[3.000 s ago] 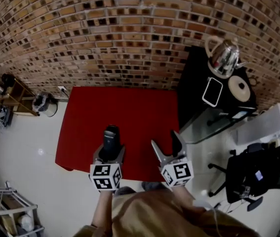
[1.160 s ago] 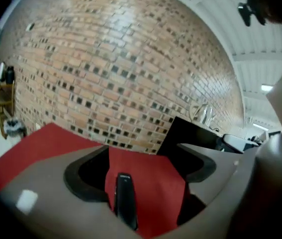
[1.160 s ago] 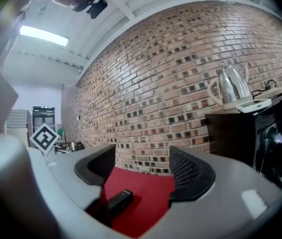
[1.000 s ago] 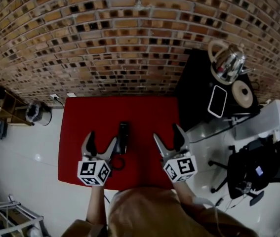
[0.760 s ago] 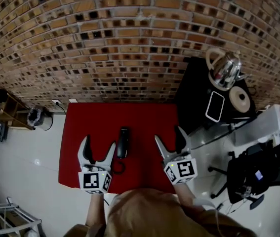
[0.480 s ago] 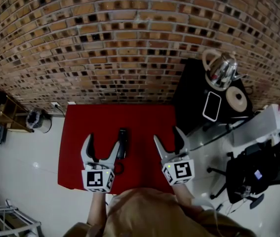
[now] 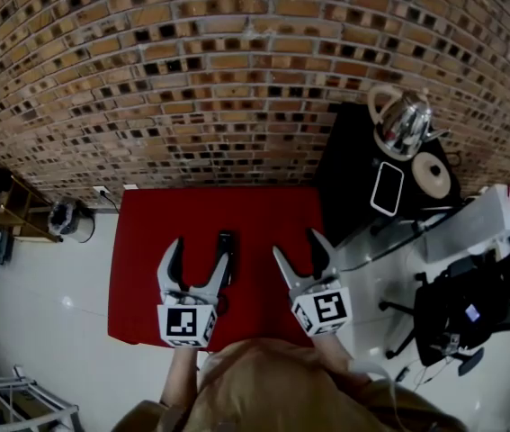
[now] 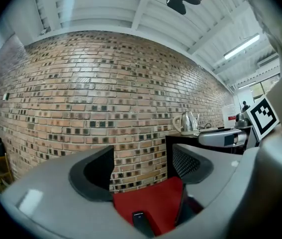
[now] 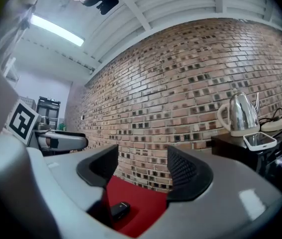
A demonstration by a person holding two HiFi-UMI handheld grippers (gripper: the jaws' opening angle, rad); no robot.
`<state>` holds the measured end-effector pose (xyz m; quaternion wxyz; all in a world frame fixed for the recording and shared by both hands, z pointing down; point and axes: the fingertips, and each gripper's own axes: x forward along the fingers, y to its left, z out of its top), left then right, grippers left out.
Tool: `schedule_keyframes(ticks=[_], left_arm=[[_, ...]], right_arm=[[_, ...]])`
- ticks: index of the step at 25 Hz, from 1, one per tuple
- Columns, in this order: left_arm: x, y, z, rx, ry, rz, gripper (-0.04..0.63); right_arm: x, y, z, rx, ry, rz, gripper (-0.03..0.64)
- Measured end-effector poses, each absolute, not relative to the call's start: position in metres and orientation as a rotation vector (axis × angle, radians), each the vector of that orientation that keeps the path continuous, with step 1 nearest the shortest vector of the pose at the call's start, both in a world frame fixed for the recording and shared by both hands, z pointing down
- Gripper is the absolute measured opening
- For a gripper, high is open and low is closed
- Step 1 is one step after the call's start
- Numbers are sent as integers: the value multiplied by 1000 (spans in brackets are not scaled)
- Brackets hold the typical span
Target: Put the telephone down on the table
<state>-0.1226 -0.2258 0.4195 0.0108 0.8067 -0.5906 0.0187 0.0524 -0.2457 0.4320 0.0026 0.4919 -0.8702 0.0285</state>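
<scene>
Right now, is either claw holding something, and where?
Nothing is held. The telephone lies on the red table; the left gripper, jaws closing, and right gripper are both empty.

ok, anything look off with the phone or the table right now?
Nothing stands out. The telephone lies flat on the red table, well inside its edges. The left gripper has nothing between its jaws, which are closing; the right gripper is open and empty.
</scene>
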Motion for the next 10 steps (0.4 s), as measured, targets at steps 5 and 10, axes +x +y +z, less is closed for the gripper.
schedule_keyframes(ticks=[5, 10], left_arm=[[-125, -227, 419, 2508, -1834, 50, 374], [-131, -228, 427, 2502, -1835, 95, 376]], right_arm=[[49, -248, 432, 1538, -2738, 91, 297], [44, -249, 433, 1532, -2724, 108, 296]])
